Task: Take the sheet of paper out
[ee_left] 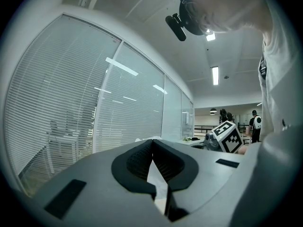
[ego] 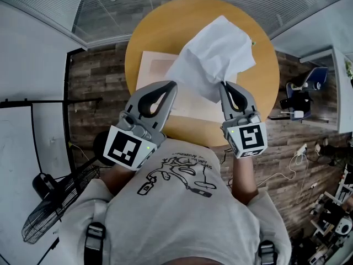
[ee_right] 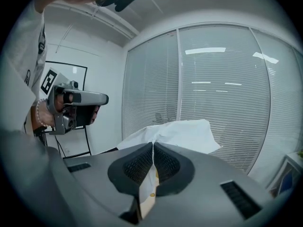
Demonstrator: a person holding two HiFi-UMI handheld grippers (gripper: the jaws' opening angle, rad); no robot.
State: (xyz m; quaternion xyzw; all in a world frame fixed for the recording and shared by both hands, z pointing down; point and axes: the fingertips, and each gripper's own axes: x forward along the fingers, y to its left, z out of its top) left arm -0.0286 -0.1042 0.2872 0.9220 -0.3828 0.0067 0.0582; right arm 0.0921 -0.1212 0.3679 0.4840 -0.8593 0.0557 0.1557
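Observation:
A white, crumpled sheet of paper point(ego: 212, 57) hangs in the air over the round wooden table point(ego: 165, 26). My right gripper point(ego: 223, 84) is shut on its lower edge. In the right gripper view the paper point(ee_right: 175, 131) spreads out beyond the closed tips of the right gripper point(ee_right: 153, 144). A flat beige envelope point(ego: 154, 68) lies on the table under the sheet. My left gripper point(ego: 172, 85) hovers beside the paper's left edge. In its own view the left gripper point(ee_left: 152, 142) has its tips together, and I see nothing held between them.
The table's near edge lies right in front of my body. A black fan point(ego: 52, 203) stands on the floor at the lower left, next to a whiteboard point(ego: 22, 142). An office chair point(ego: 300, 93) and cables point(ego: 287, 170) are on the right. Window blinds run behind the table.

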